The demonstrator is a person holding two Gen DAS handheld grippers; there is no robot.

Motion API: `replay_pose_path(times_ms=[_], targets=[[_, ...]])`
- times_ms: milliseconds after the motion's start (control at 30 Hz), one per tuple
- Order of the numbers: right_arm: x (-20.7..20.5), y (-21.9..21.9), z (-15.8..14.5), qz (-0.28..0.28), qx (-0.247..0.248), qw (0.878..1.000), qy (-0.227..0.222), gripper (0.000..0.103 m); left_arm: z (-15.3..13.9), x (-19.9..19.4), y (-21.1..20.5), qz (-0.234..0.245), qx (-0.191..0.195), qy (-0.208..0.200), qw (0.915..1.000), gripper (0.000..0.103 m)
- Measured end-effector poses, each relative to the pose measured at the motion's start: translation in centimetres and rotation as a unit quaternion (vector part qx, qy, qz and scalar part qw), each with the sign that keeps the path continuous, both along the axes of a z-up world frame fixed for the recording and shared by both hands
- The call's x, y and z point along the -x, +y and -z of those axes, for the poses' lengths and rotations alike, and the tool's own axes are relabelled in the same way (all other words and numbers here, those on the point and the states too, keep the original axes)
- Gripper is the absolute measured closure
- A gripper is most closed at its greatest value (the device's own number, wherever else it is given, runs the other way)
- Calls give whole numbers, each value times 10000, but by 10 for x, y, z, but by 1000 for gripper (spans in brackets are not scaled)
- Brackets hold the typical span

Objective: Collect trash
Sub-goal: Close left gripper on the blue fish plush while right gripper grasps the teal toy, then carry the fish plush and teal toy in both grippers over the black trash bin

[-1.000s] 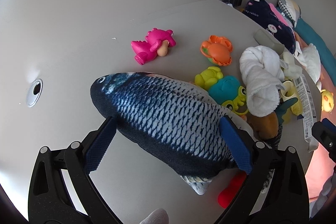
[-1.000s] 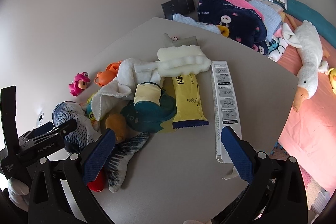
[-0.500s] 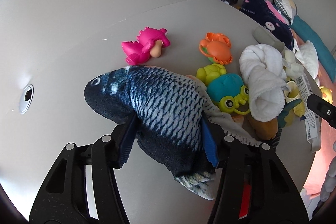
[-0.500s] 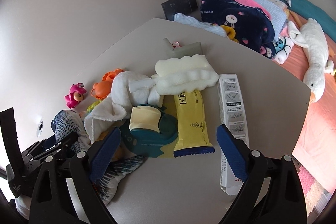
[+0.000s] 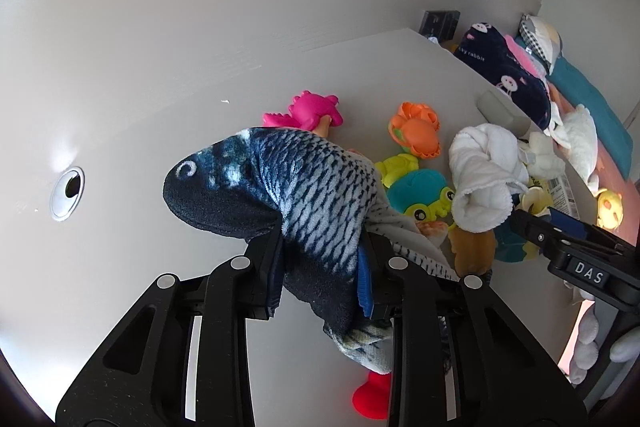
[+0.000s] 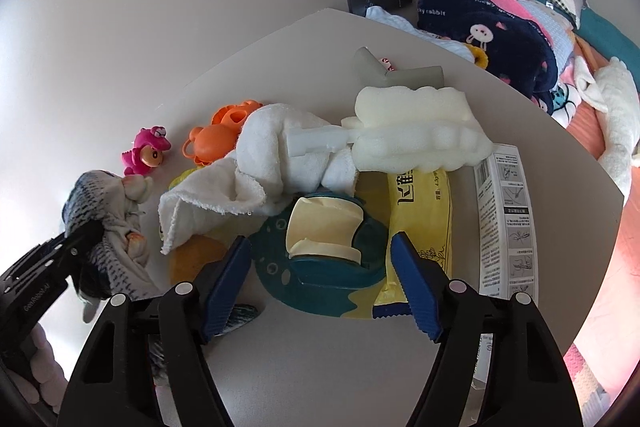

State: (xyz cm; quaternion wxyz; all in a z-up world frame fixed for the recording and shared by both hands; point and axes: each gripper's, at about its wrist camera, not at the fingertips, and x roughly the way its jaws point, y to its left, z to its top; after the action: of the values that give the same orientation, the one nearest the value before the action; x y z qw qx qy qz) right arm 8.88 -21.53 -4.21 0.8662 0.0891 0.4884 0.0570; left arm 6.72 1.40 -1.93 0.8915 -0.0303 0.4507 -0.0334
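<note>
left gripper [image 5: 320, 273] closing on plush fish [image 5: 304, 195] (squeezed) | right gripper [image 6: 320, 271] closing, nothing pinched

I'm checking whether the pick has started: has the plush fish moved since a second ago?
Yes. The plush fish, pinched in the closing left gripper, now hides part of the pink toy, from which it lay apart before.

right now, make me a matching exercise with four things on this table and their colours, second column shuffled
Things:
1. plush fish
2. dinosaur toy
3. crab toy
4. towel

Colours:
A. orange
B. white
C. blue and silver scales
D. pink

Pairs: 1-C, 2-D, 3-A, 4-B
</note>
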Motion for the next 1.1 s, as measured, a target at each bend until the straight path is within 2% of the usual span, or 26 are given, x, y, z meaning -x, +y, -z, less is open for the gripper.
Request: replay_pose_path(times_ms=[267, 333, 367, 433, 767, 1100], targets=[[-7, 10, 8, -30, 293, 9995, 111, 45, -23, 3, 12, -125, 9, -305, 9995, 75], [-9, 11, 8, -11, 423, 9991, 105, 55, -24, 4, 13, -124, 22, -317, 9994, 75], [-10, 10, 8, -9, 412, 9991, 101, 55, -25, 3, 12, -121, 25, -318, 9994, 75], [-10, 10, 3, -18, 457, 9990, -27, 66, -25, 4, 10, -123, 44, -323, 9994, 75], [8, 15, -36, -71, 164, 9986, -490, 67, -39, 16, 13, -84, 90, -528, 9985, 75], [47, 3, -76, 95, 1, 9959, -905, 67, -60, 45, 3, 112, 124, -732, 9972, 75]])
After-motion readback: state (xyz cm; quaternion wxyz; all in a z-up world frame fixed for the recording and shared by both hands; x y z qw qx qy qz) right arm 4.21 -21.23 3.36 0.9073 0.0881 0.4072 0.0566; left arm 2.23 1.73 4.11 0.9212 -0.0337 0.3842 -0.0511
